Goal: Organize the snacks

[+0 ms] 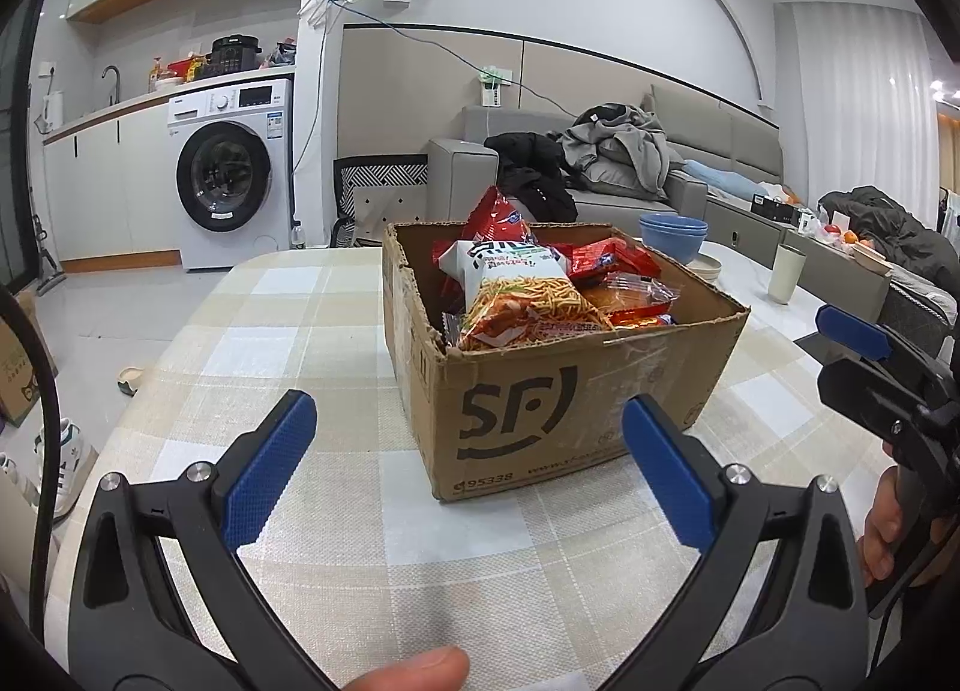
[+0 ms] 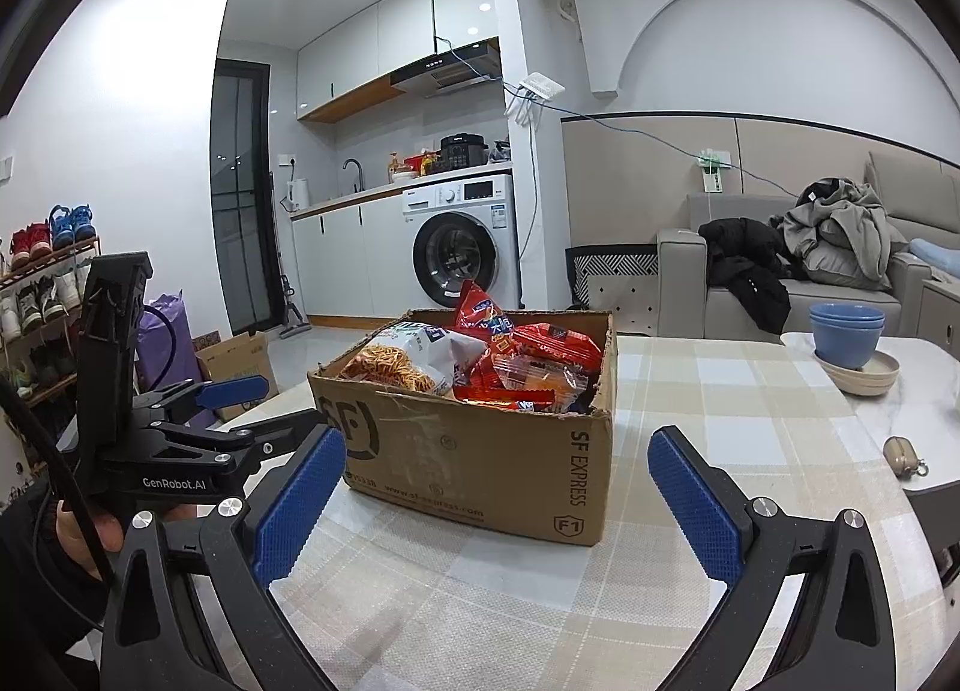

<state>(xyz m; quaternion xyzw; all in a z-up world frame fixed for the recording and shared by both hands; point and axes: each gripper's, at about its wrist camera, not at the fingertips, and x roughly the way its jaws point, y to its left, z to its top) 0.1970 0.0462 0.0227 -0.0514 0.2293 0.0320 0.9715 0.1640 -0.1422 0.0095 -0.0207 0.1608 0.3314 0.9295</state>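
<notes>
An open cardboard SF box [image 1: 558,391] stands on the checked tablecloth [image 1: 360,541]; it also shows in the right wrist view [image 2: 480,451]. It holds several snack packs: a white and orange bag of fried sticks [image 1: 522,301] [image 2: 414,361] on top, red packs [image 1: 606,262] [image 2: 540,349] behind and beside it. My left gripper [image 1: 468,469] is open and empty, just in front of the box's near corner. My right gripper [image 2: 498,502] is open and empty, in front of the box. Each gripper shows at the edge of the other's view.
Stacked blue bowls [image 2: 846,331] on beige plates stand at the table's far right, a pale cup [image 1: 786,274] beside them. A small beige pouch [image 2: 903,454] lies on the right. A sofa with clothes [image 1: 618,151] and a washing machine [image 1: 231,175] stand behind.
</notes>
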